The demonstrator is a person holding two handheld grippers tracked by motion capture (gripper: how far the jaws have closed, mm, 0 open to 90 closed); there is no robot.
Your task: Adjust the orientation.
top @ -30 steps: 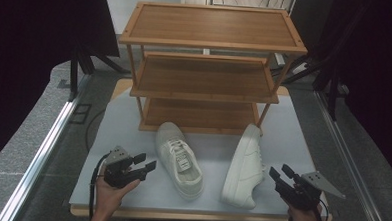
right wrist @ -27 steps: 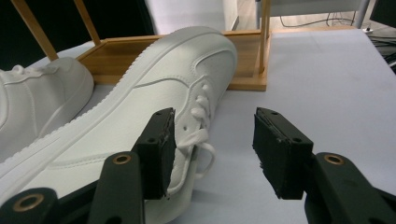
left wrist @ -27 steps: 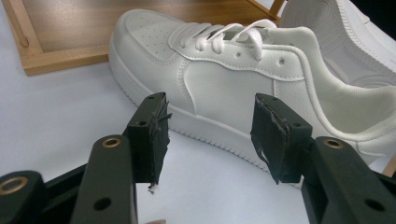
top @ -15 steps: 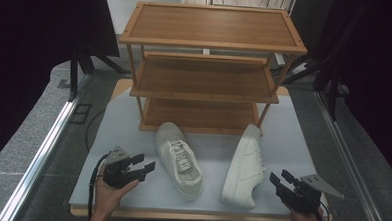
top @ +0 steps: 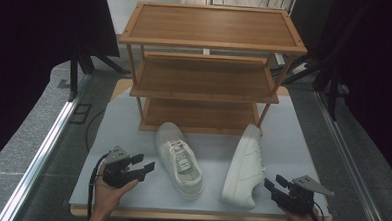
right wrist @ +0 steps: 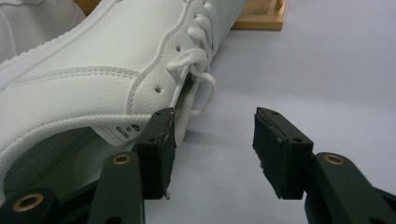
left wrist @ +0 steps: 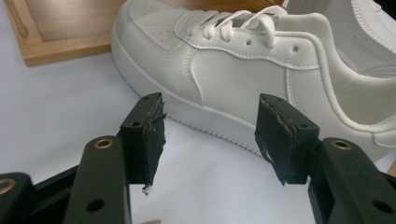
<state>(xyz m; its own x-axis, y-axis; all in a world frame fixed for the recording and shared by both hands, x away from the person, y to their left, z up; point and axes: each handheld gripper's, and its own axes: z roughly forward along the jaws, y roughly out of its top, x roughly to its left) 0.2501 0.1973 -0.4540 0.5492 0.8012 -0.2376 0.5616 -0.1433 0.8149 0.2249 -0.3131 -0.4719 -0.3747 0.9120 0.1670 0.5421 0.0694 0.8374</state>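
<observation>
Two white sneakers lie on the pale table in front of a wooden rack. One sneaker (top: 179,157) (left wrist: 243,60) stands upright, toe towards the rack. The other sneaker (top: 244,165) (right wrist: 93,60) lies on its side, sole to the left. My left gripper (top: 144,162) (left wrist: 210,135) sits just left of the upright shoe, aimed at its side. Its jaws have just been opening and nothing is between them. My right gripper (top: 274,182) (right wrist: 215,140) is open by the tipped shoe's heel, its left pad (right wrist: 161,140) close to the tongue label, gripping nothing.
A three-tier wooden rack (top: 205,71) stands at the back of the table (top: 307,145) with bare shelves, and its bottom tier (left wrist: 60,32) (right wrist: 257,18) lies just beyond the shoes' toes. A metal rail (top: 47,144) runs along the floor at left.
The left jaws look a touch wider apart than a second ago. Hands and shoes have kept their places.
</observation>
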